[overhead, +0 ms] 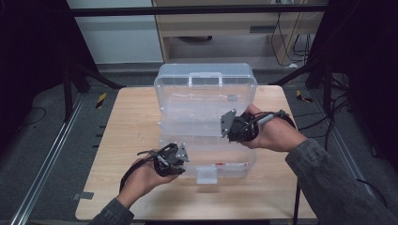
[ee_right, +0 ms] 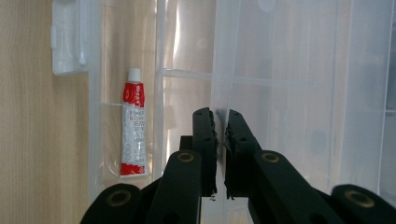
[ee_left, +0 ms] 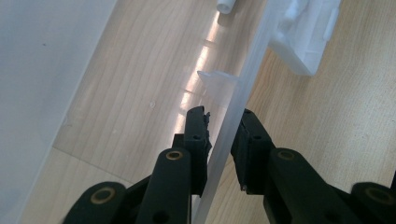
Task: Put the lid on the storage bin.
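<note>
A clear plastic organiser box (overhead: pixel 206 101) lies open on the wooden table (overhead: pixel 131 122), with a handle at its far end and a white latch (overhead: pixel 206 175) at its near end. My left gripper (overhead: pixel 174 161) is at the box's near left corner; in the left gripper view the left gripper (ee_left: pixel 224 116) is shut on the thin translucent box wall (ee_left: pixel 243 79). My right gripper (overhead: pixel 230 125) reaches into the box's middle right. The right gripper (ee_right: pixel 221 114) is shut on a thin clear partition (ee_right: pixel 219 70). A red and white tube (ee_right: pixel 132 126) lies in a compartment by the latch.
The table's side edges run close to the box on both sides. A dark metal frame (overhead: pixel 70 89) and cables (overhead: pixel 291 42) stand on the floor beyond the far end. Bare wood (overhead: pixel 263 192) lies between the box and the near edge.
</note>
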